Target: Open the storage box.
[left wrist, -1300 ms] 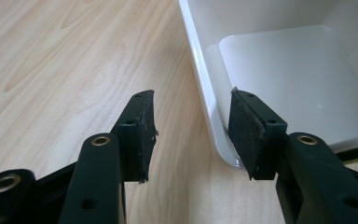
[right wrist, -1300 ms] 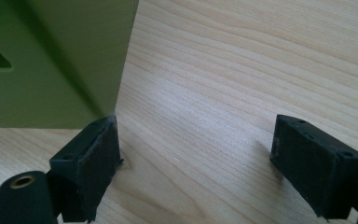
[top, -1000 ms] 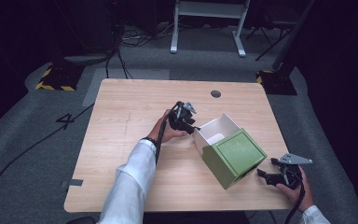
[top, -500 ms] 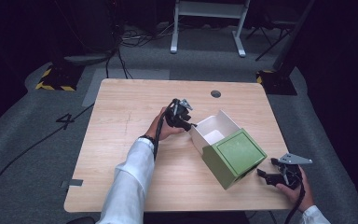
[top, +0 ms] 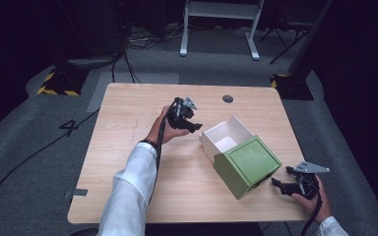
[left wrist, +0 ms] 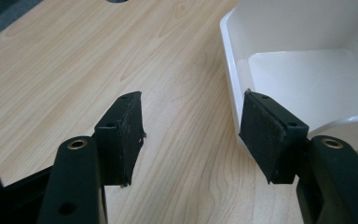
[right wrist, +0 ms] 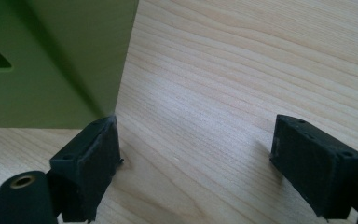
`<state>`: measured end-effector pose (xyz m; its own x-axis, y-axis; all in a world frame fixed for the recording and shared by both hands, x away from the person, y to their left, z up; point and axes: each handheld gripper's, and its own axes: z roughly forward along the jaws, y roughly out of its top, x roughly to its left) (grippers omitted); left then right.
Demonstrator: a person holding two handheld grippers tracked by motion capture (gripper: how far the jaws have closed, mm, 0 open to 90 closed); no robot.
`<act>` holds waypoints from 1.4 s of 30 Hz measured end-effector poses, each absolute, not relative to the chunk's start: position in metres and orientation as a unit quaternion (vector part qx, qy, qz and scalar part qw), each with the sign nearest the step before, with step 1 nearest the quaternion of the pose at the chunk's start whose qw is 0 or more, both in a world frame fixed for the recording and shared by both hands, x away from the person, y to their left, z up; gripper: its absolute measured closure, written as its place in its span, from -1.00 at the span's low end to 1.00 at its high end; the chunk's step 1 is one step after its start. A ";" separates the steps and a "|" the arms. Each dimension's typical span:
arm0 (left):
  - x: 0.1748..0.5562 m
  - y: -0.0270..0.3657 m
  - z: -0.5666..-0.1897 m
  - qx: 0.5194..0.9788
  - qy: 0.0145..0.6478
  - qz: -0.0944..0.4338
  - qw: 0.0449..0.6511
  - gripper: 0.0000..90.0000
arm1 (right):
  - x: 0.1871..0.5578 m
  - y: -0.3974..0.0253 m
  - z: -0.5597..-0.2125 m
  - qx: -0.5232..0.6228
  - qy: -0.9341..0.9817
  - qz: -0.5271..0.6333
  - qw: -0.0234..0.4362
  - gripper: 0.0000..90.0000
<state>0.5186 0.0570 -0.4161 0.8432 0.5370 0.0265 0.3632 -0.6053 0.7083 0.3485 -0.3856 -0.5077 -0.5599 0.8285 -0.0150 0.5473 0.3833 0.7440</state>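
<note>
Green sleeve [top: 250,164] lying toward the near right of the table [top: 128,147], with the white inner tray [top: 226,137] slid partly out of its far-left end, open side up and nothing visible inside; left gripper [top: 193,127] just beside the tray's outer rim, jaws spread wide and holding nothing, in the left gripper view [left wrist: 191,135] one pad over bare wood and the other close against the tray wall [left wrist: 235,93]; right gripper [top: 278,183] low on the table just off the sleeve's near-right corner, likewise wide open and empty, in the right gripper view [right wrist: 196,154] one pad almost at the green edge [right wrist: 98,70] and the other well out over the wood. Step in hand, judging by the layout: closing the box, or perhaps drawing it further apart; impossible to say which for certain. For a clean job either way: steady the sleeve first with the right gripper, square on a side wall rather than on the corner, with light pressure to avoid crushing the card; then meet the tray's end wall flat and centred with the left; move straight along the sleeve's axis, never at an angle, to avoid jamming; go slowly, keeping the whole box from skating across the smooth tabletop.
</note>
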 end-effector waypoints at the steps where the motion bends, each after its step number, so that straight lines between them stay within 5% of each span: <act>1: 0.518 0.058 -0.414 0.887 0.254 0.126 0.365 -0.14 | 0.348 -0.386 -0.508 0.426 0.808 0.357 0.197 -0.65; 20: 0.479 0.085 -0.385 0.894 0.226 0.207 0.326 -0.60 | 0.348 -0.386 -0.508 0.426 0.808 0.356 0.197 -0.65; 42: 0.425 0.112 -0.383 0.895 0.205 0.268 0.291 -0.60 | 0.348 -0.385 -0.508 0.427 0.807 0.357 0.198 -0.65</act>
